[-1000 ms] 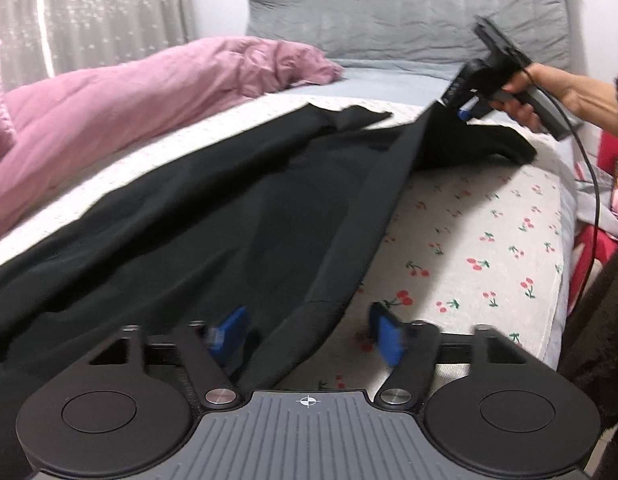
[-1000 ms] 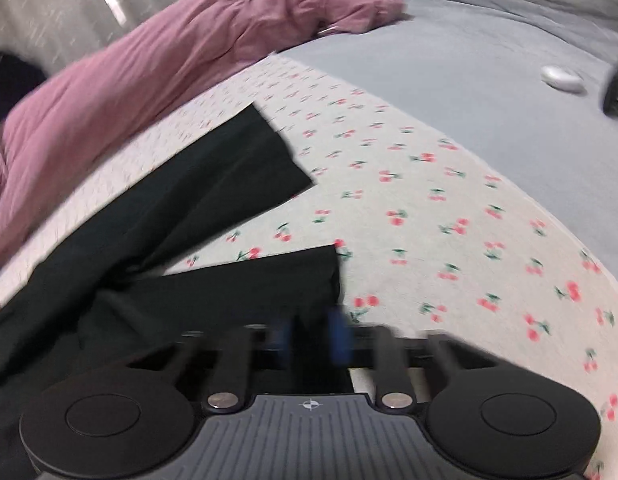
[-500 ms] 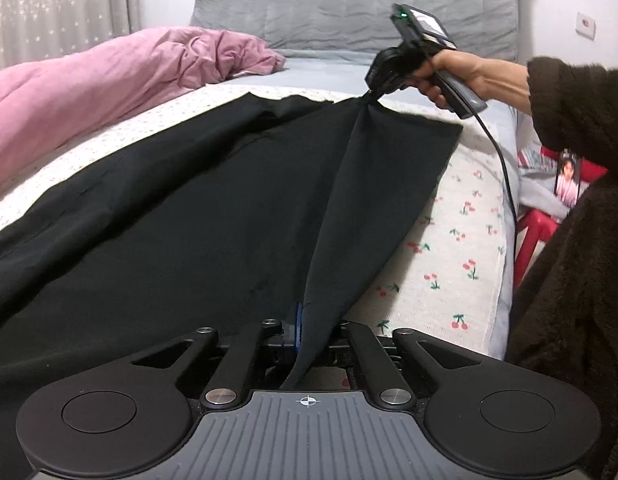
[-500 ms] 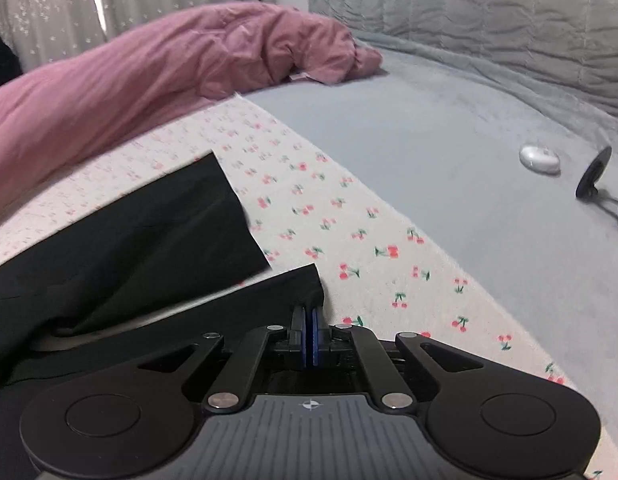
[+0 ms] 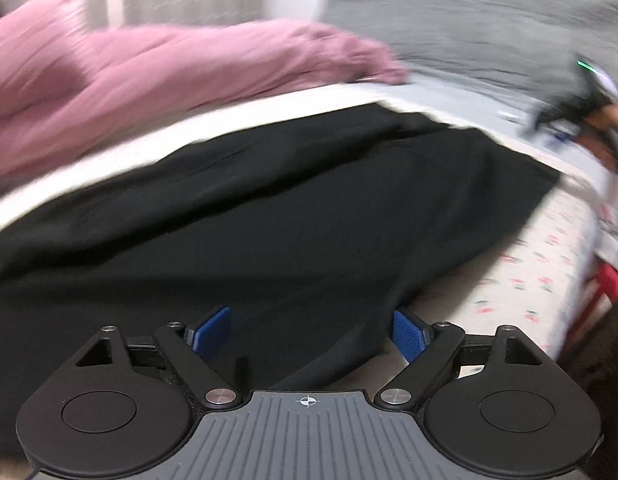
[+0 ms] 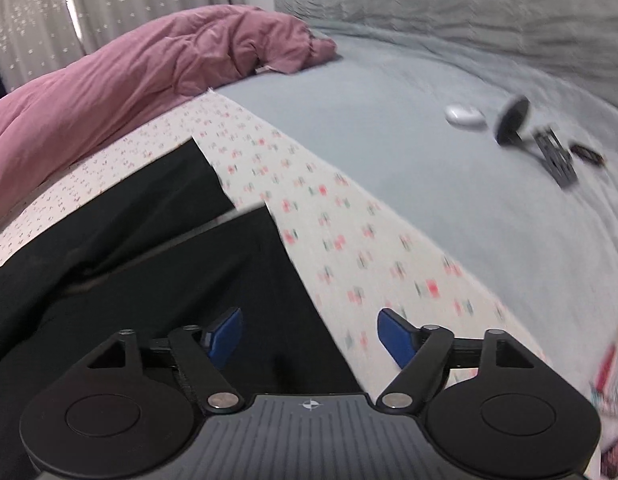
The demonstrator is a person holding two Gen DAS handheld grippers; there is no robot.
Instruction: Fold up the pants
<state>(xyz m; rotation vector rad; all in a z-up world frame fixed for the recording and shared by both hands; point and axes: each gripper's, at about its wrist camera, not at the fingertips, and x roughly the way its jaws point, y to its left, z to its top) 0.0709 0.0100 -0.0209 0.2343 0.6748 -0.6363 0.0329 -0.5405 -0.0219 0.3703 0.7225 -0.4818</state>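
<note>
Black pants (image 5: 293, 208) lie spread across the cherry-print sheet (image 5: 541, 272), one leg folded over the other. My left gripper (image 5: 311, 330) hangs over the near fabric edge, its jaws opening wide; cloth lies between the blue pads (image 5: 213, 330) but they do not press it. In the right wrist view both leg ends (image 6: 213, 240) rest side by side on the sheet (image 6: 349, 240). My right gripper (image 6: 311, 334) hovers over the nearer leg's hem corner, jaws opening, pads (image 6: 393, 336) clear of the cloth. The right gripper (image 5: 565, 128) appears blurred at far right, in a hand.
A pink duvet (image 5: 149, 80) is bunched along the far side. Grey pillows (image 6: 449, 8) and a grey sheet (image 6: 389, 120) fill the head of the bed. A white earbud case (image 6: 463, 115) and a small black stand (image 6: 541, 140) lie on the grey sheet.
Both grippers were pinched shut on the pants' edge half a second ago; both have let go and spread wide, and pulled back a little. The folded leg now lies flat.
</note>
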